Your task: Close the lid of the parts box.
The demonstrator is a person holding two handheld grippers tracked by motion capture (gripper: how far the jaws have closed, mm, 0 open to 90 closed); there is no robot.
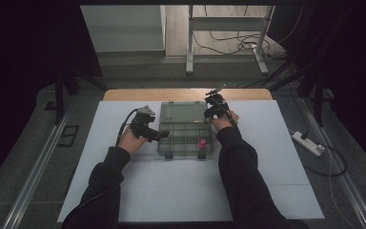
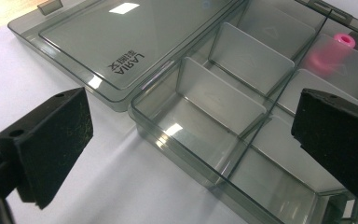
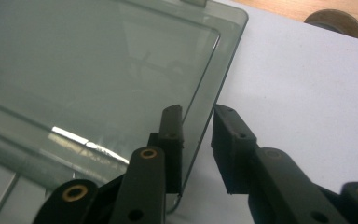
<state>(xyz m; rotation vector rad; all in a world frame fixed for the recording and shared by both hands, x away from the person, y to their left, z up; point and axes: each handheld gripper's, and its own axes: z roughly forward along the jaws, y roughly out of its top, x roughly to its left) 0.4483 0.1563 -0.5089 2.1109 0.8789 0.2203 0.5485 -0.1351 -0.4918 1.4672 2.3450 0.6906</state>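
- The organiser box (image 1: pixel 185 135) is the landmark: a smoky clear plastic case lying open near the middle of the white surface (image 1: pixel 276 157), its long axis running across the surface from side to side.
- Its lid (image 1: pixel 183 112) lies flat behind the tray, hinged back toward the far edge of the surface.
- The high view shows a pink spool (image 1: pixel 202 143) in the tray's near right compartment; the left gripper view shows it again, blurred behind the dividers, along with lettering printed on the lid.
- The left hand-held gripper (image 1: pixel 161 135) is at the box's left end; in its own view the jaws stand wide apart with the tray's corner between them, pads not touching it.
- The right hand-held gripper (image 1: pixel 214 109) is at the lid's right edge. Its own view shows the jaws narrowed astride that edge (image 3: pixel 200 126); a small gap shows beside the right pad, so a firm grip cannot be told.
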